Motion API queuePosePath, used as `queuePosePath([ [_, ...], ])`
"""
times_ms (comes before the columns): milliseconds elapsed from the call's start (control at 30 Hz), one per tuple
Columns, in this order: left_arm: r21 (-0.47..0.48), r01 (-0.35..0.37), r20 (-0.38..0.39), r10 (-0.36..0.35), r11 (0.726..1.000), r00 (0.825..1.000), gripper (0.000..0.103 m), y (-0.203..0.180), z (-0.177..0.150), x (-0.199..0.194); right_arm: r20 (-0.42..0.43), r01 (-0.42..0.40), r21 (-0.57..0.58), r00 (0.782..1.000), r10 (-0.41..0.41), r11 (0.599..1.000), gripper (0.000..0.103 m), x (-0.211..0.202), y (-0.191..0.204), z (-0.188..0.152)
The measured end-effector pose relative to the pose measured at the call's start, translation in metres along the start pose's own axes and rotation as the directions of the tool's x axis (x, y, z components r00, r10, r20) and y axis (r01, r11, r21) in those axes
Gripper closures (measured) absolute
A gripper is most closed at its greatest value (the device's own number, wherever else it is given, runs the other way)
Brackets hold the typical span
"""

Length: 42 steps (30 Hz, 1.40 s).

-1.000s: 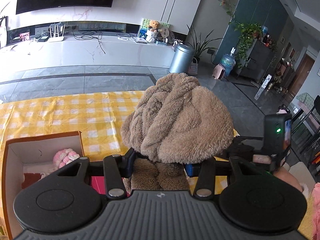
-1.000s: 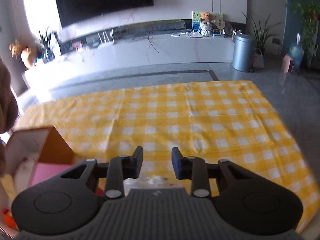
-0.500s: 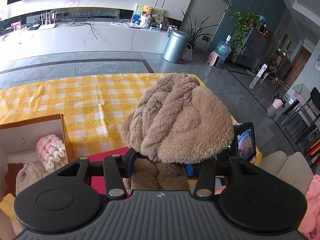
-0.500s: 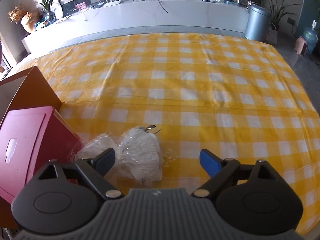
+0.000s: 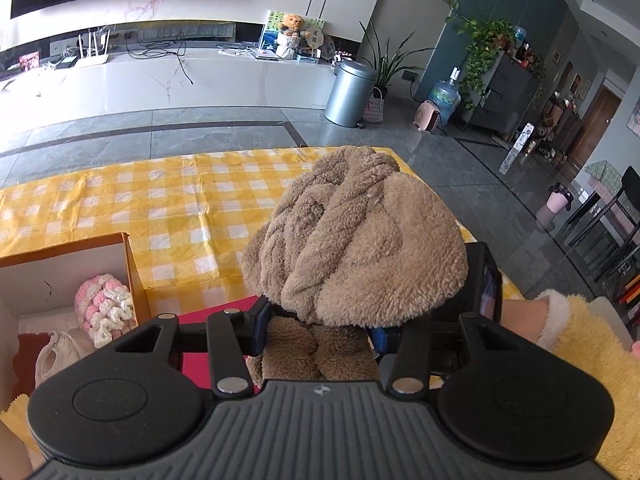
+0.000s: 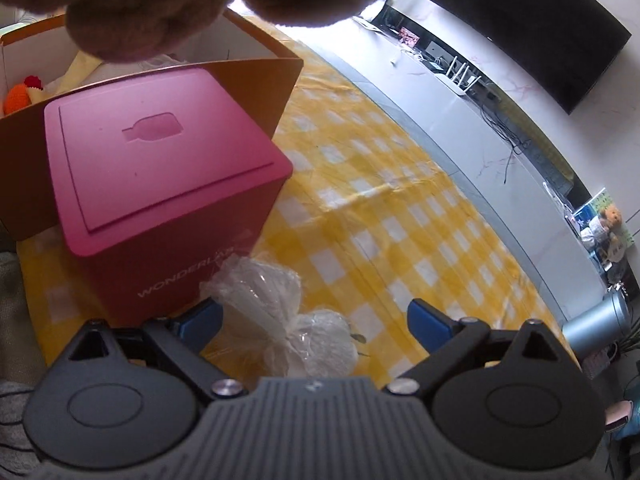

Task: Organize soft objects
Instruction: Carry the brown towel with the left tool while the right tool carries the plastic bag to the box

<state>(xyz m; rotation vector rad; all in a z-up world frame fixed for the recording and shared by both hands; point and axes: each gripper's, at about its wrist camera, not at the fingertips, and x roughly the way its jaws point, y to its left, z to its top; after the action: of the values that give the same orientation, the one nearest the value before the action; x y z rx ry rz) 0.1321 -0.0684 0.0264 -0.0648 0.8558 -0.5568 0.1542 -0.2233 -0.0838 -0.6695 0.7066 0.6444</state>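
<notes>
My left gripper (image 5: 320, 322) is shut on a tan fleece plush (image 5: 352, 248), held up over the yellow checked tablecloth (image 5: 180, 208). The same plush (image 6: 160, 8) hangs across the top of the right wrist view. My right gripper (image 6: 316, 316) is low over the cloth and its jaws are opening wide. A white soft bundle in clear plastic wrap (image 6: 280, 320) lies between its fingers, which do not press on it. To the left stands an open cardboard box (image 5: 132, 264), which holds a pink-and-white crocheted piece (image 5: 104, 308).
A closed pink box (image 6: 160, 184) stands against the cardboard box (image 6: 256, 92), just left of the wrapped bundle. An orange knitted item (image 6: 18, 98) lies in the cardboard box. A hand in a yellow fleece sleeve (image 5: 580, 340) is at the table's right edge.
My right gripper went from nearly shut to wide open, rolled over, and sank down around the wrapped bundle. My left gripper kept its hold on the plush and barely moved.
</notes>
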Motion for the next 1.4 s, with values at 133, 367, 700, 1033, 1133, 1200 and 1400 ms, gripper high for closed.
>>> queuePosePath([
  [133, -0.004, -0.022, 0.007, 0.022, 1.000, 1.000, 0.049, 0.007, 0.002, -0.002, -0.020, -0.072, 0.019, 0.997, 0.072, 0.997, 0.010, 0.026, 0.004, 0.002],
  [367, -0.010, -0.018, 0.001, 0.018, 1.000, 1.000, 0.049, 0.014, -0.005, 0.001, -0.046, -0.025, 0.044, 0.999, 0.028, 0.999, 0.040, 0.048, 0.011, 0.001],
  [700, -0.050, -0.036, 0.026, 0.038, 0.998, 0.999, 0.049, 0.027, -0.008, -0.016, -0.037, 0.099, 0.248, 0.995, -0.093, 0.964, 0.049, 0.016, -0.022, -0.007],
  [1033, -0.218, 0.039, 0.172, -0.001, 0.975, 0.985, 0.049, 0.069, -0.019, -0.075, 0.122, 0.246, 0.455, 0.935, -0.333, 0.856, 0.049, -0.080, -0.034, 0.016],
  [1133, -0.305, 0.018, 0.252, 0.063, 0.952, 0.966, 0.049, 0.095, -0.029, -0.104, 0.201, 0.263, 0.455, 0.901, -0.385, 0.851, 0.049, -0.109, -0.024, 0.047],
  [1200, -0.333, -0.064, 0.304, 0.172, 0.941, 0.937, 0.049, 0.105, -0.036, -0.122, 0.250, 0.236, 0.445, 0.894, -0.372, 0.864, 0.048, -0.123, -0.014, 0.073],
  [1400, -0.429, -0.213, 0.313, 0.366, 0.878, 0.876, 0.049, 0.140, -0.049, -0.144, 0.246, 0.171, 0.318, 0.935, -0.255, 0.932, 0.048, -0.107, 0.034, 0.159],
])
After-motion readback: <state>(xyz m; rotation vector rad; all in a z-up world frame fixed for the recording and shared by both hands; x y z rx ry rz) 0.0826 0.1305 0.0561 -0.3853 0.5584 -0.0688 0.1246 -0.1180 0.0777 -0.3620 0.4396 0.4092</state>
